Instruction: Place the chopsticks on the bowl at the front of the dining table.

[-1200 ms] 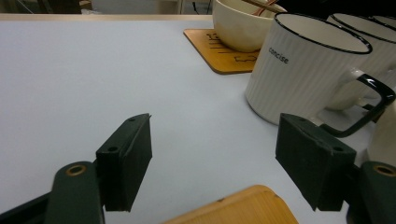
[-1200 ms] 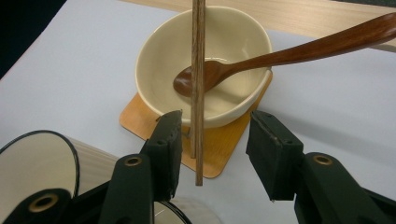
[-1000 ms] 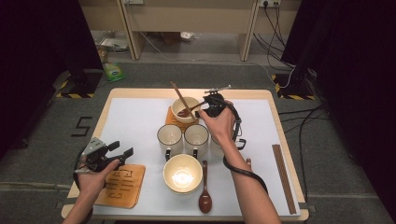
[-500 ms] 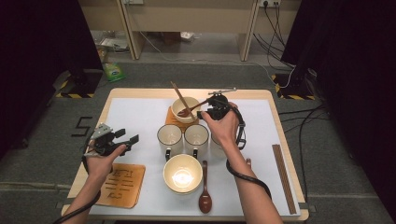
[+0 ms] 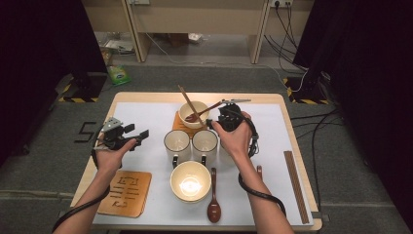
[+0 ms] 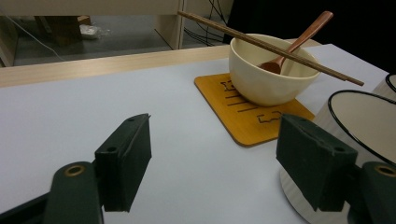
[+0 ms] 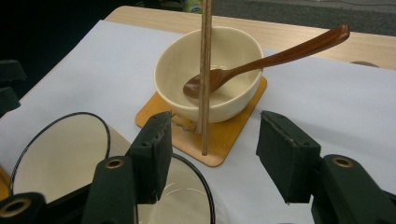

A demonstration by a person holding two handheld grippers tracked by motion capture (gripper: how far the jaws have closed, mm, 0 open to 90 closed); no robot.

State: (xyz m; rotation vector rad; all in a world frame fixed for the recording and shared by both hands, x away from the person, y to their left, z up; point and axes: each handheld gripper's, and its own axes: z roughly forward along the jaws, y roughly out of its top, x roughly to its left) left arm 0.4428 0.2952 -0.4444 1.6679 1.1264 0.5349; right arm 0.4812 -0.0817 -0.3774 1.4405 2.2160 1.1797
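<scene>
Right gripper view: chopstick (image 7: 204, 70) across bowl (image 7: 208, 74), just beyond the released, empty right tool (image 7: 215, 154).

A pale wooden tabletop (image 5: 297, 146) covered by a white sheet (image 5: 146, 117) stands on grey carpet (image 5: 48, 161) under light from above. Beyond its far edge runs light wooden furniture (image 5: 195, 19) with cables (image 5: 287, 24) trailing down to the floor, and a green packet (image 5: 116, 74) lies near the far left corner. Black curtains (image 5: 44, 44) close both sides, with yellow-black striped tape (image 5: 299, 90) at their feet.

Recording lab: dark curtains (image 5: 44, 58), hazard-taped stand bases (image 5: 299, 92), floor cables (image 5: 287, 29), wall sockets (image 5: 277, 3).
</scene>
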